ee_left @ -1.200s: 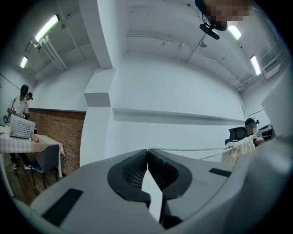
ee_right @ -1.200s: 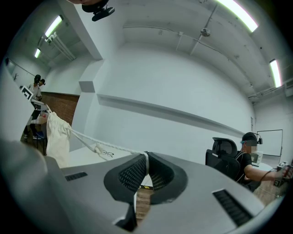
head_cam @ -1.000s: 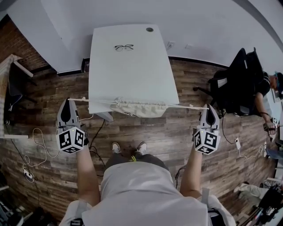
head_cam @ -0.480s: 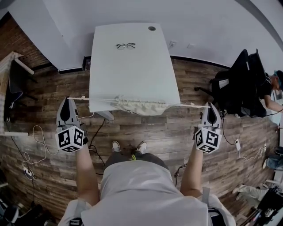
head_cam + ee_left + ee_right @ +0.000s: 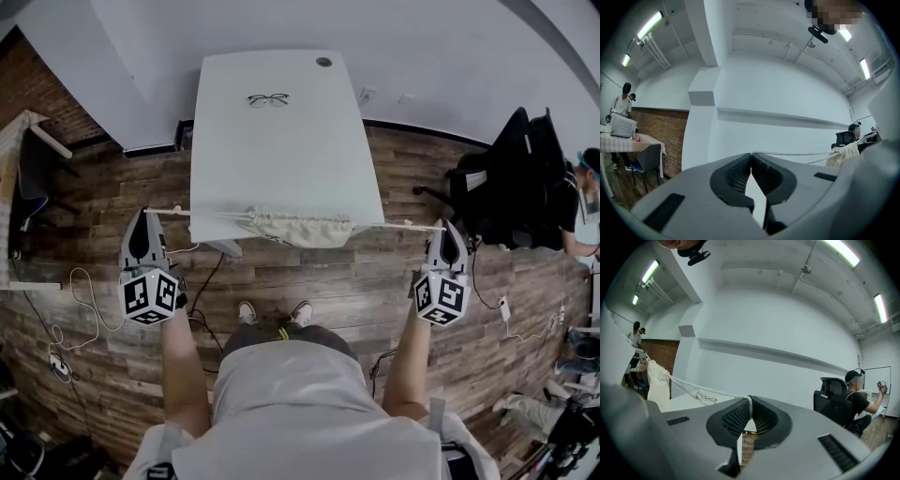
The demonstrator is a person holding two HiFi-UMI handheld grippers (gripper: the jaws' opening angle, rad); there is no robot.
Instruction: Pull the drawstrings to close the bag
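- Head view: pulling step, seemingly near its end. Left claw (image 5: 144, 216) and right claw (image 5: 448, 226) held wide apart. Between them, on taut cords, the cloth drawstring bag (image 5: 298, 228), at the near edge of the white counter (image 5: 281, 159), mouth bunched. Next, likely: one last outward tug, then lowering onto the counter. Around: eyeglasses (image 5: 268, 99) at the far end, plank floor (image 5: 337, 277), office chair (image 5: 511, 178) off to the right.
- Left gripper view: clamped shut on the left drawstring (image 5: 797, 153), stretched straight to the bag at far right. Brick panel (image 5: 670, 131) beyond, strip lights (image 5: 649, 26) overhead.
- Right gripper view: pinched shut on the right drawstring (image 5: 693, 382), knot partway along, bag at far left. Seated person (image 5: 858, 399) beyond.
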